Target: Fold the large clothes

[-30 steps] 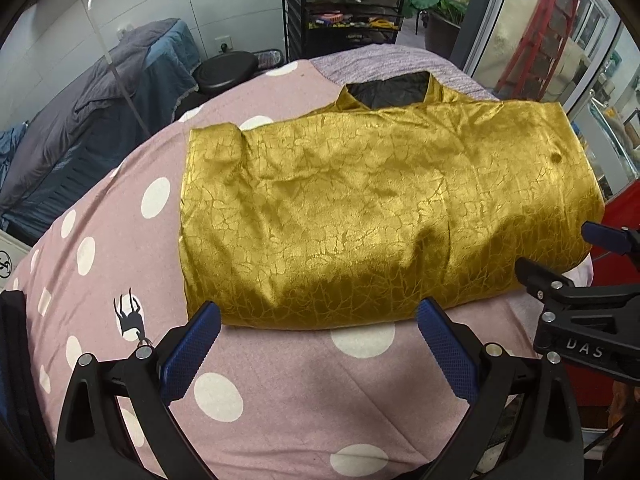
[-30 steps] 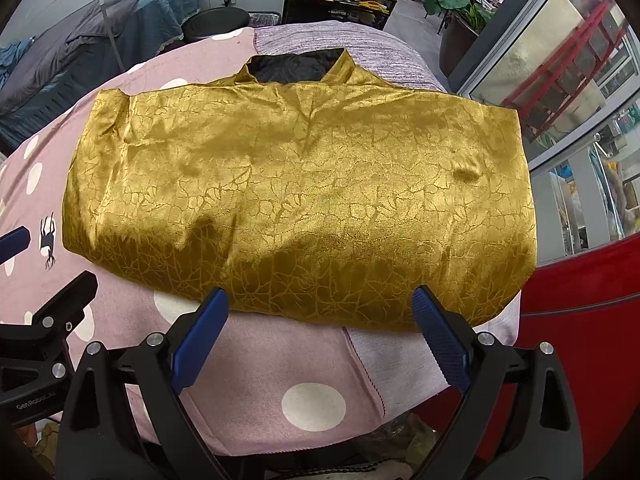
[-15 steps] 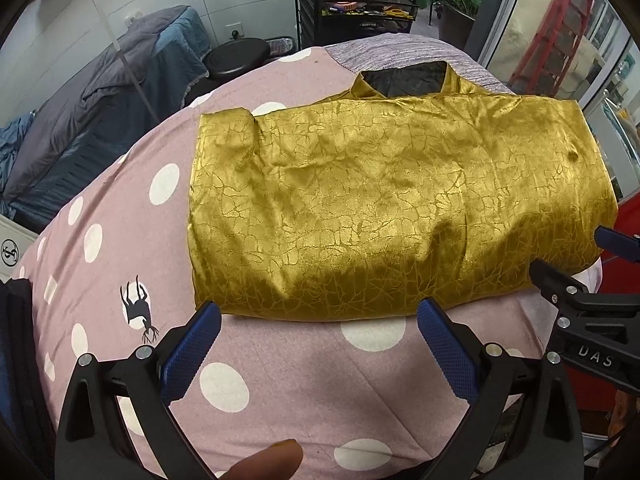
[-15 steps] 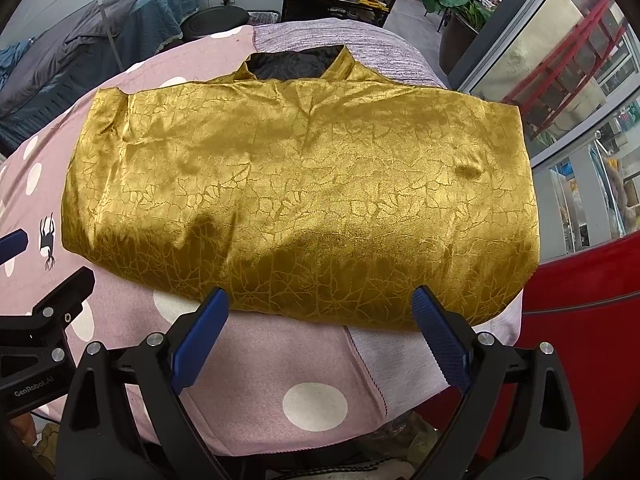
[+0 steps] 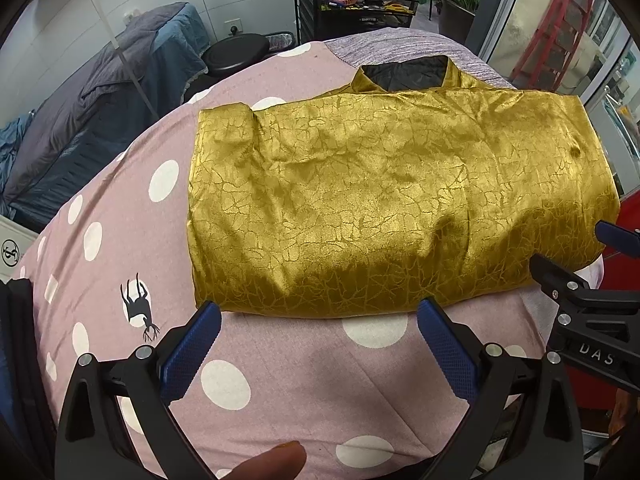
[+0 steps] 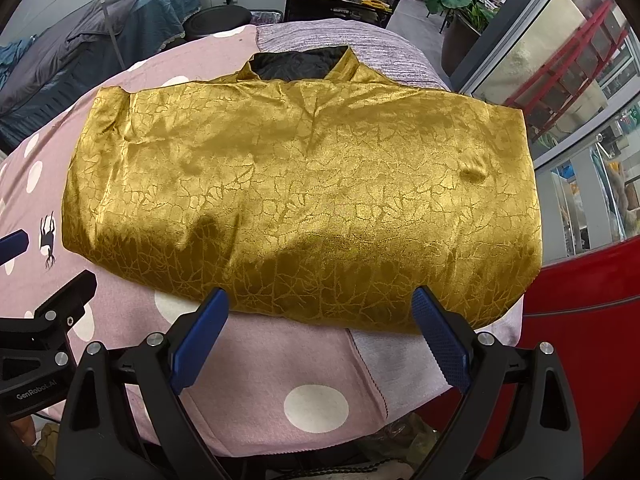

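Both my left gripper (image 5: 318, 326) and my right gripper (image 6: 320, 316) hang with blue pads spread wide and empty, just short of the near hem of the shiny gold crackle-patterned garment with a black lining (image 5: 392, 200), which lies flat as a wide rectangle on the pink cloth with white polka dots (image 5: 288, 376). Judging by its tucked-in sides and straight edges, I reckon the first folds are done and a halving or two remains. Sleeves, if any, are hidden under the gold garment, its layers cannot be counted, and only a fingertip (image 5: 272, 462) of the person shows, cut off below its near hem.
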Motion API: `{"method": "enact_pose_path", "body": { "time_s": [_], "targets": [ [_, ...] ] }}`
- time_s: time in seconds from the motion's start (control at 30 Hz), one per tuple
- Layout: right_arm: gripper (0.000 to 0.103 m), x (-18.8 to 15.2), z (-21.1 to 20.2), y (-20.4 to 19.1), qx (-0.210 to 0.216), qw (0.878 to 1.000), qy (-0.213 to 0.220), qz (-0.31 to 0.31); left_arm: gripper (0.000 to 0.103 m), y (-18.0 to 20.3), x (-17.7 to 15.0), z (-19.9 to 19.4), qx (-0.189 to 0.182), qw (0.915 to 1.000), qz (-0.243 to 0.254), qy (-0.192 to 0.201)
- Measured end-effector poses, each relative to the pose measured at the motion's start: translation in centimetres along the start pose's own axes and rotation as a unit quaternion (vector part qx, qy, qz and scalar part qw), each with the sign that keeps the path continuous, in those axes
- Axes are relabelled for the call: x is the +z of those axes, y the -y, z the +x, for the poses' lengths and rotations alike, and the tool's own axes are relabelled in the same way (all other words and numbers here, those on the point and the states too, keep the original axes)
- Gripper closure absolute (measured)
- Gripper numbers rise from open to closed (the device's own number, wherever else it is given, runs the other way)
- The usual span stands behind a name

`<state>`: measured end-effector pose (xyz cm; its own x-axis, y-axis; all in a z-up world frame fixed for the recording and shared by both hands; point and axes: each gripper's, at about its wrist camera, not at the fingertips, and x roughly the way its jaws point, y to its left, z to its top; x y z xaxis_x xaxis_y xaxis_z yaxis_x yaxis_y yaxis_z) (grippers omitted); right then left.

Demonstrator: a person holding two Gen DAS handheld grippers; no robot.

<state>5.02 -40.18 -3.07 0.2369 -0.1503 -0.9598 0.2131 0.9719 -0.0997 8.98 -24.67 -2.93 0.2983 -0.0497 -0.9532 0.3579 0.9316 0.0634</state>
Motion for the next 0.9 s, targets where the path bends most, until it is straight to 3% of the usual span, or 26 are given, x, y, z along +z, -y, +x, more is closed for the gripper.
{"method": "enact_pose_path", "body": {
  "time_s": [0.37,0.57,0.73,0.9],
  "targets": [
    [0.011,0.0,0.1,-0.1,0.0,1.0,-0.001,-0.001,0.006,0.1,-0.1,0.0,-0.007,1.0,-0.002,0.003],
    [0.011,0.1,0.7,0.0,-0.003,1.0,-0.005,0.001,0.006,-0.5,-0.2,-0.4,-0.044,0.9981,-0.03,0.029],
    [0.011,0.4,0.6,0.2,-0.005,1.0,-0.001,0.004,0.006,-0.5,0.0,-1.1,-0.044,0.9968,-0.032,0.058],
    [0.011,0.6,0.5,0.1,-0.004,1.0,-0.001,0.001,0.006,-0.4,0.0,-1.2,-0.043,0.997,-0.025,0.06]
  ]
}}
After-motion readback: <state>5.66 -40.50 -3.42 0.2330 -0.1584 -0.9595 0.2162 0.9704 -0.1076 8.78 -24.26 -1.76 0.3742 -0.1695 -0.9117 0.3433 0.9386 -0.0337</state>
